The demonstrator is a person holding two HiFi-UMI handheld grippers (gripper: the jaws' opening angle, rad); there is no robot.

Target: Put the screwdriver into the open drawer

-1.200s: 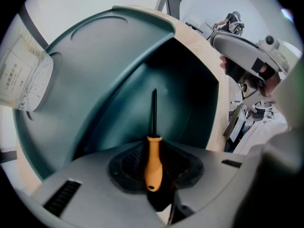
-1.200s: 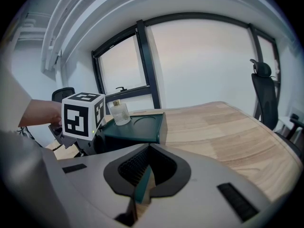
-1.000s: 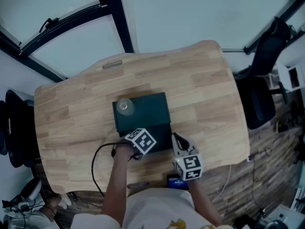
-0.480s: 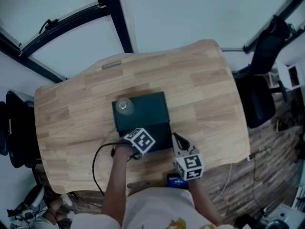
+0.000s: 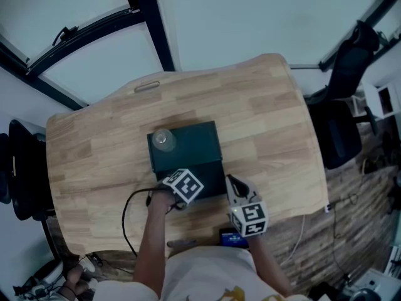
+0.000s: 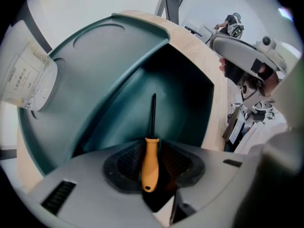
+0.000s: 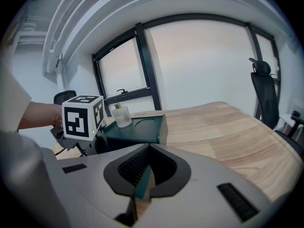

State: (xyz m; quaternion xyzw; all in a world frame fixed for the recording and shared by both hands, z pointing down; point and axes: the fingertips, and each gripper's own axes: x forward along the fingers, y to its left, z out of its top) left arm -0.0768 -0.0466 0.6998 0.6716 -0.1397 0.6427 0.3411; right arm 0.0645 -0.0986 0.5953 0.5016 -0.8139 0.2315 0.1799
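A dark green box [image 5: 188, 142] stands mid-table with its drawer [image 6: 183, 91] pulled open toward me. My left gripper [image 6: 153, 152] is shut on the screwdriver [image 6: 149, 164], pinching its orange handle. The black shaft points forward over the drawer's hollow. In the head view the left gripper [image 5: 183, 185] sits at the drawer's front. My right gripper [image 5: 230, 182] is at the drawer's right side. In the right gripper view its jaws [image 7: 144, 180] are shut on a thin green-and-tan edge, seemingly the drawer's wall.
A small clear bottle [image 5: 163, 139] stands on the box top's left rear corner. A black cable [image 5: 125, 212] loops on the wooden table [image 5: 269, 111] left of my arm. An office chair [image 5: 341, 99] stands past the table's right edge, and windows are behind.
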